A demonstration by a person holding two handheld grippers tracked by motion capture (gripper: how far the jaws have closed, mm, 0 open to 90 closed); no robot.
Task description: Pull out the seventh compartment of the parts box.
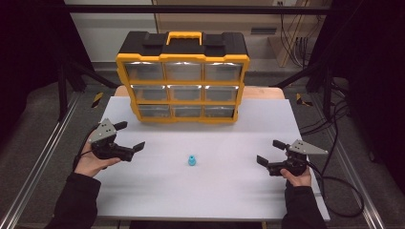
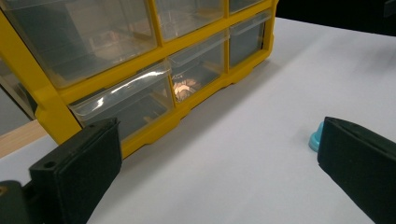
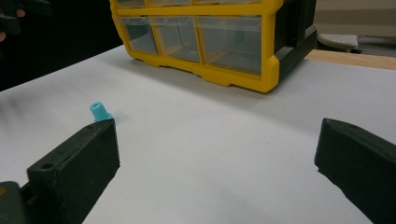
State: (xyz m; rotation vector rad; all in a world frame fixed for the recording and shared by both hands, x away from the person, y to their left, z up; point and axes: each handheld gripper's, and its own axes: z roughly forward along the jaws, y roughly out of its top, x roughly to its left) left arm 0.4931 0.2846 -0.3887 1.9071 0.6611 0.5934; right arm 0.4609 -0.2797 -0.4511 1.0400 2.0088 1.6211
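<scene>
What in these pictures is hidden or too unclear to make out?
- Small turquoise plastic piece: left gripper view, right half hidden behind a black jaw.
- Same piece: right gripper view, base hidden by a jaw.
- Yellow-and-black drawer organiser: high view, contents blurred behind glare.

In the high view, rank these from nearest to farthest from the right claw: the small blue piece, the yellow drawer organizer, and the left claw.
1. Small blue piece, mid-table, left of the right claw.
2. Yellow drawer organizer, at the table's far edge.
3. Left claw, across the table on the left side.
</scene>
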